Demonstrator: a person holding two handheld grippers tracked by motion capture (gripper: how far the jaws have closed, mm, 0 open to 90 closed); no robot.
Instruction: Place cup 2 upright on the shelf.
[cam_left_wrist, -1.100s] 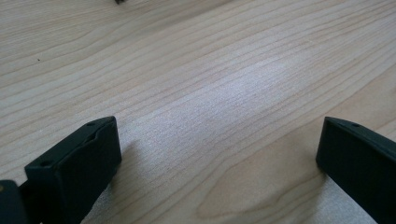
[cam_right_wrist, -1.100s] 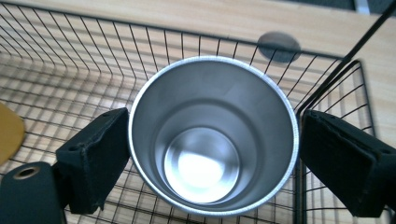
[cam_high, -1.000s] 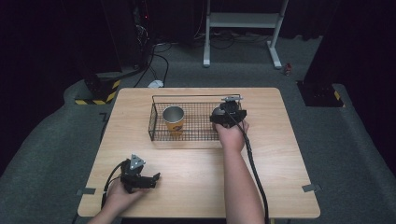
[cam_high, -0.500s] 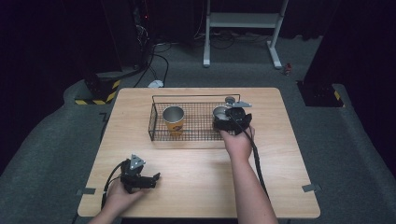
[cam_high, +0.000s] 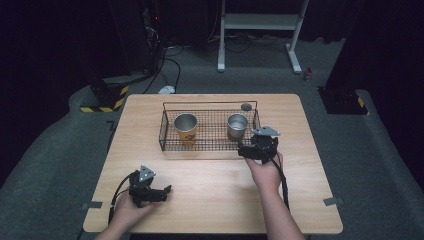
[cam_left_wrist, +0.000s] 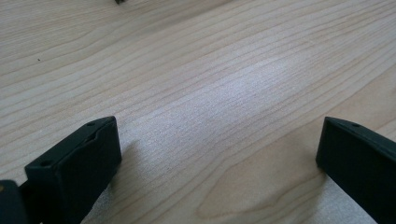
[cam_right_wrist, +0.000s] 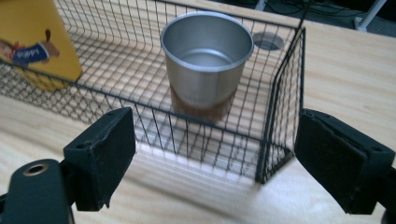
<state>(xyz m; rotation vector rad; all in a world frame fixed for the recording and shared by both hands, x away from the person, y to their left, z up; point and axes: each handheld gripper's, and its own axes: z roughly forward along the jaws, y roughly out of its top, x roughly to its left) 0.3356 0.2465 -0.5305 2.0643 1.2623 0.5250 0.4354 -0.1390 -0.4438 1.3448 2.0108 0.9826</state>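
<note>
Wire basket (cam_high: 165, 131) holds steel cup (cam_high: 237, 125), yellow cup (cam_high: 186, 128), both upright.

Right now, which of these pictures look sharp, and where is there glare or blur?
High view: table evenly lit, room around it dark. Left gripper view: pale sheen on the wood, near jaws soft. Right gripper view: steel cup and wire basket sharp, jaws slightly blurred.

Light wooden table (cam_high: 210, 175), wire basket (cam_high: 209, 145) on it (far half)
</note>
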